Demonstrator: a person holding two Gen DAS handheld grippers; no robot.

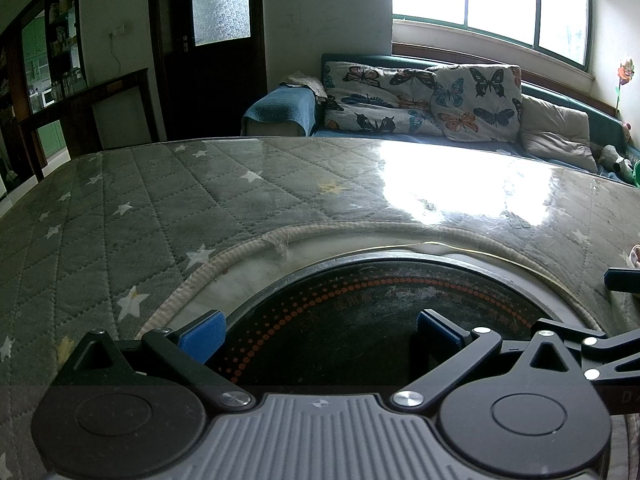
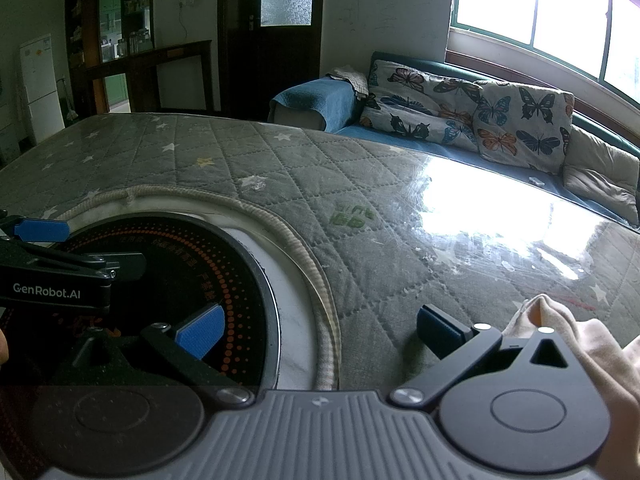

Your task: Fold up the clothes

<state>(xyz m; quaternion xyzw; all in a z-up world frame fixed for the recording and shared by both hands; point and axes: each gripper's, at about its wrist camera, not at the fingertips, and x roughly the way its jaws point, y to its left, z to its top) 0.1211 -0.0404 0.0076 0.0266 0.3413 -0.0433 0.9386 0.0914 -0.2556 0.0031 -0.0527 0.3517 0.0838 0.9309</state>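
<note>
Two blue-padded jaws of the left gripper (image 1: 320, 334) stand wide apart in the left wrist view, with nothing between them, poised over a round black hotplate (image 1: 380, 304) ringed with orange dots. That hotplate sits in a cut-out of the worktop (image 1: 160, 208), which is covered by a grey quilted cloth with white stars under a glossy clear sheet; a pale braided trim (image 1: 248, 248) edges the cut-out. Beyond the worktop stands a sofa (image 1: 280, 108) with butterfly cushions (image 1: 476, 100) below a bright window. No garment can be made out in this view. In the right wrist view, the right gripper (image 2: 320, 334) likewise has its jaws spread wide and empty, one pad over the hotplate (image 2: 160, 272) and the other over the quilted worktop (image 2: 360, 184). At the lower right, just beside the gripper's right linkage, lies a bunched beige garment (image 2: 560, 332) on the worktop, untouched by the jaws. The left gripper (image 2: 44, 240) shows at the left edge, over the hotplate.
</note>
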